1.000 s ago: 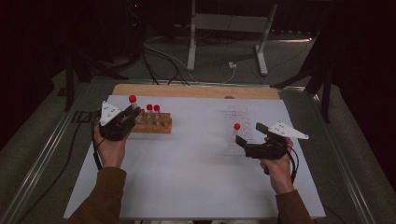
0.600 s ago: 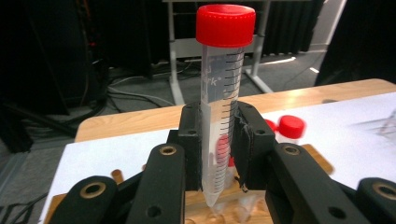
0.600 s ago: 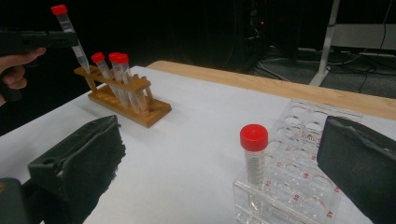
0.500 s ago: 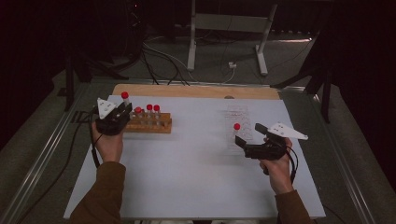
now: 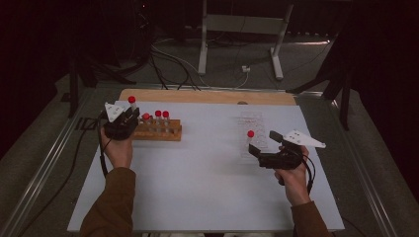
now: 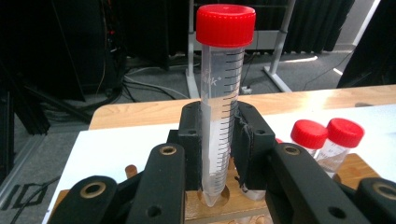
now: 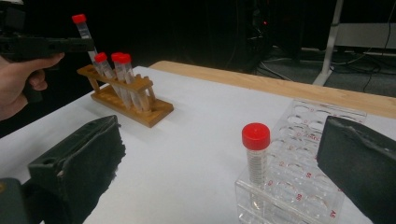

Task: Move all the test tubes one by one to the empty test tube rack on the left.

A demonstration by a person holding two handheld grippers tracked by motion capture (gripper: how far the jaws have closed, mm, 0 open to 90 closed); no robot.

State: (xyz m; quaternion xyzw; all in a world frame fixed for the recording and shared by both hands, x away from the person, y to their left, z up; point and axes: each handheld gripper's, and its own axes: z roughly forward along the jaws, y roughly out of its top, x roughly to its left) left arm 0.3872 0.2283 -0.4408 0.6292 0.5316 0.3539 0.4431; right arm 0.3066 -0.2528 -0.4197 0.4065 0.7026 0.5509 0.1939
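Tubes are being moved between racks. Left gripper (image 6: 219, 154) jaws are clamped on a red-capped tube (image 6: 223, 93), its tip at an end hole of the wooden rack (image 5: 160, 131); three tubes sit in that rack, one tube (image 7: 255, 154) in the clear rack (image 7: 308, 182) well apart. Right gripper (image 5: 264, 157) jaws are apart, empty, just beside the clear rack. Looks early; several transfers likely left.

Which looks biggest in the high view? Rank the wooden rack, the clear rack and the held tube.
1. Clear rack and wooden rack: alike in spread; the clear one's faint edges make it unsure.
2. Held tube in the left gripper: plainly smallest, though raised nearer the camera.
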